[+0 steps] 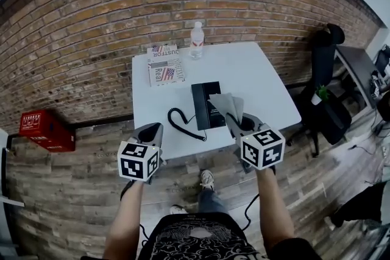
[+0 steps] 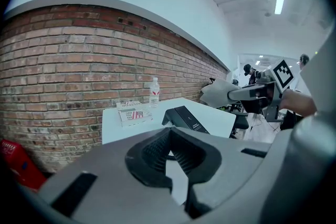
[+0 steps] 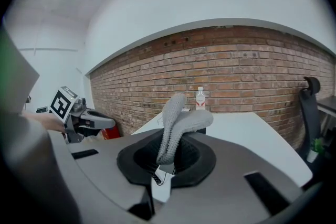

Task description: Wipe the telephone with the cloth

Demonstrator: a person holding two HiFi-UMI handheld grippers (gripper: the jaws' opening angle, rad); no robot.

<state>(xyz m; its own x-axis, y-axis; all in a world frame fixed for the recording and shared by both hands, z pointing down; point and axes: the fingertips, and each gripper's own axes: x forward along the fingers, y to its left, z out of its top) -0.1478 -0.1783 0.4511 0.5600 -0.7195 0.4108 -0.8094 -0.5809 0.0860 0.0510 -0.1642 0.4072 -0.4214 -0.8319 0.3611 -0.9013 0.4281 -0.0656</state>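
At table's (image 1: 256, 76) near edge, right tool (image 1: 235, 122) pinches cloth (image 1: 225, 105); left tool (image 1: 152, 129) closed.

the left forearm (image 1: 125, 216) and right forearm (image 1: 272, 204) reached forward, side by side. the left tool (image 1: 151, 129) had its jaws together, empty; the right tool (image 1: 236, 123) pinched a grey cloth (image 1: 224, 104).

Lower centre of the frame: a black shirt (image 1: 198, 243) with a pale swirling print. Just above it, blue jeans (image 1: 210, 201) and a white shoe (image 1: 207, 178). The left gripper (image 1: 152, 128) and right gripper (image 1: 235, 123) are grey with black ribbed pads (image 2: 153, 152), and each carries a white marker cube (image 1: 138, 160) with black squares.
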